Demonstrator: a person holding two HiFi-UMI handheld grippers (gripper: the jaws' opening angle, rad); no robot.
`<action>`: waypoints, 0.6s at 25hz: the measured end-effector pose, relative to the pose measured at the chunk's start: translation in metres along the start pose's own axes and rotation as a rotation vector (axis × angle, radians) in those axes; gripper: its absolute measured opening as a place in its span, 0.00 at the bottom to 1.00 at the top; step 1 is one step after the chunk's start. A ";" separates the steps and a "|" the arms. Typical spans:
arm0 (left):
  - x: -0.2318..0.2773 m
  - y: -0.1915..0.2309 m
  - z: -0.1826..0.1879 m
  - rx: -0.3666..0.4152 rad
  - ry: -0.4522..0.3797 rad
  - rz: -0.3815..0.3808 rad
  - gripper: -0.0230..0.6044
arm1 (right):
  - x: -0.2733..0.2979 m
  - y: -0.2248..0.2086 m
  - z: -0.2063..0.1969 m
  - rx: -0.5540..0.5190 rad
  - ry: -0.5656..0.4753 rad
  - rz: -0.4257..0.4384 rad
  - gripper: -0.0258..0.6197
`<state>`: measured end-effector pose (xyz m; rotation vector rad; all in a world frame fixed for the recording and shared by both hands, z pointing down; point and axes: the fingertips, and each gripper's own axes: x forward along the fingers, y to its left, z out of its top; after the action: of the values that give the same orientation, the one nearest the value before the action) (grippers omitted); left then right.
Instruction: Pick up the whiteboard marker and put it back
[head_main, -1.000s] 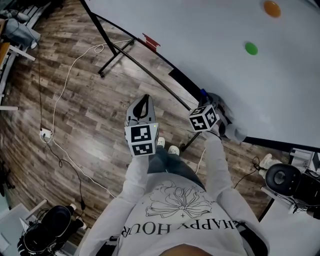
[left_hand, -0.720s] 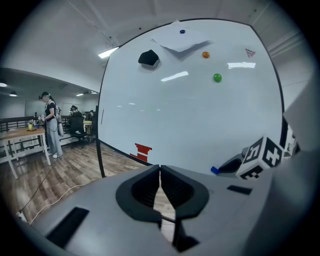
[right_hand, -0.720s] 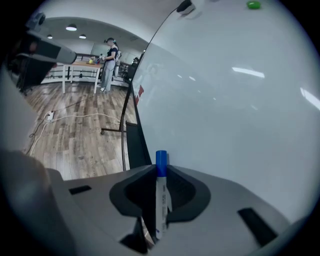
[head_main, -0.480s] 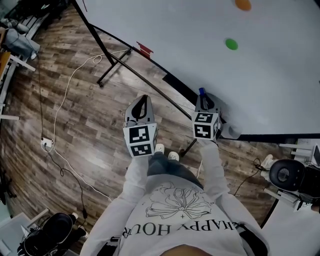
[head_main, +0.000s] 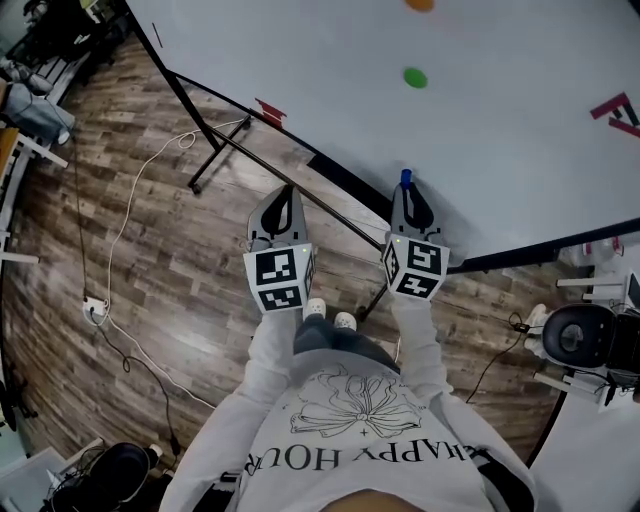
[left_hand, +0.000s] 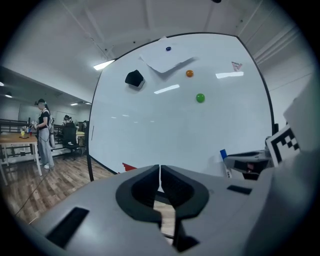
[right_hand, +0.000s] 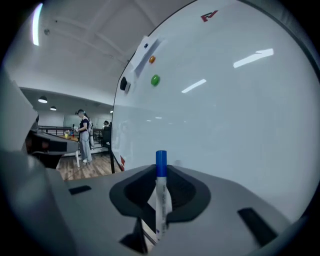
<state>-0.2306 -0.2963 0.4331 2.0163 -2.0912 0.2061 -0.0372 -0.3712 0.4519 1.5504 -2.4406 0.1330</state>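
The big whiteboard stands closer now. The right tongs have come up in front of it and turned straight. They are clamped on the whiteboard marker, with its blue cap pointing at the board. So the pick-up looks done, and putting it back is still to do. The left tongs are pressed together with nothing in them. I see no cup or box for pens, only a dark strip along the board's bottom edge.

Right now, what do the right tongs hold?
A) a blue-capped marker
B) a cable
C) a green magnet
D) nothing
A: the right tongs are shut on a marker, whose blue-capped end pokes out past their tips.
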 end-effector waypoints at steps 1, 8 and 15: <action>-0.001 -0.003 0.003 -0.001 -0.009 -0.005 0.06 | -0.005 -0.002 0.005 0.020 -0.025 -0.001 0.14; -0.005 -0.021 0.022 0.000 -0.054 -0.026 0.05 | -0.028 -0.012 0.024 0.088 -0.135 -0.016 0.14; -0.008 -0.034 0.036 0.021 -0.083 -0.048 0.05 | -0.041 -0.021 0.046 0.105 -0.196 -0.034 0.14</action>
<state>-0.1992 -0.2990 0.3938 2.1185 -2.0948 0.1391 -0.0094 -0.3535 0.3956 1.7234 -2.5923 0.1091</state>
